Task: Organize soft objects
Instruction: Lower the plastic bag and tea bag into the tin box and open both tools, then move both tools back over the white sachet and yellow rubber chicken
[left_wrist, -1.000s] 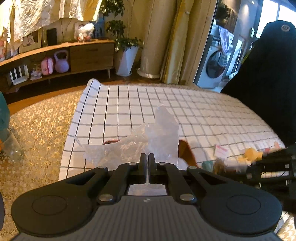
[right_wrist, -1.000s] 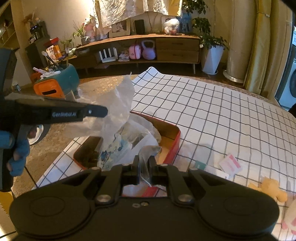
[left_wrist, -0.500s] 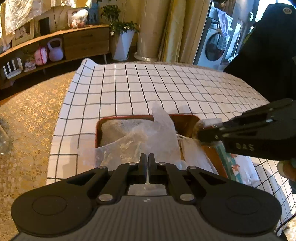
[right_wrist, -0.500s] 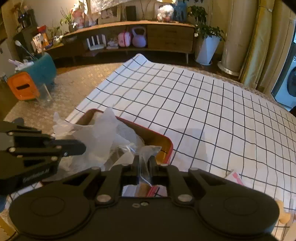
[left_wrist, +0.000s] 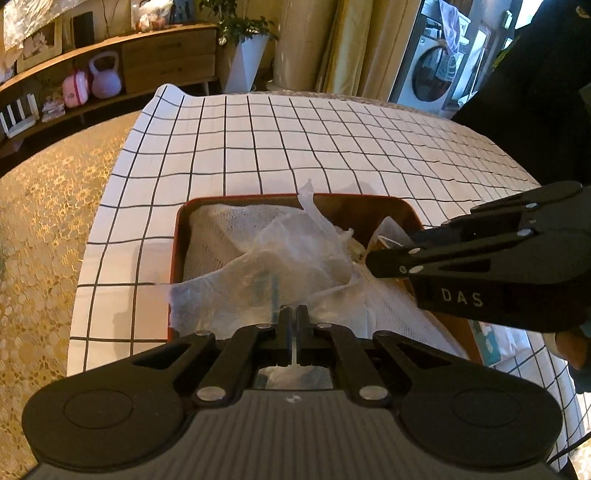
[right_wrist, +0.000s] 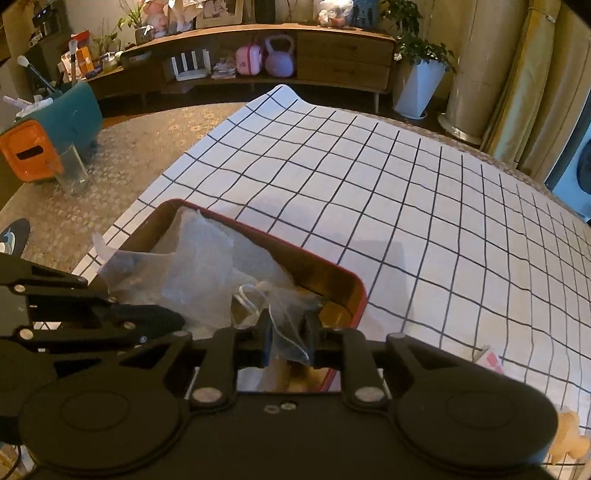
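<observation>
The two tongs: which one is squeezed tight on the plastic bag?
The left tongs: their jaws pinch the plastic bag with no gap. The right tongs have just been opening; plastic sits loosely between their parted jaws above the red tray.

Warm, dimmish daylight from right-hand windows; soft shadows; strong fisheye bending at edges
</observation>
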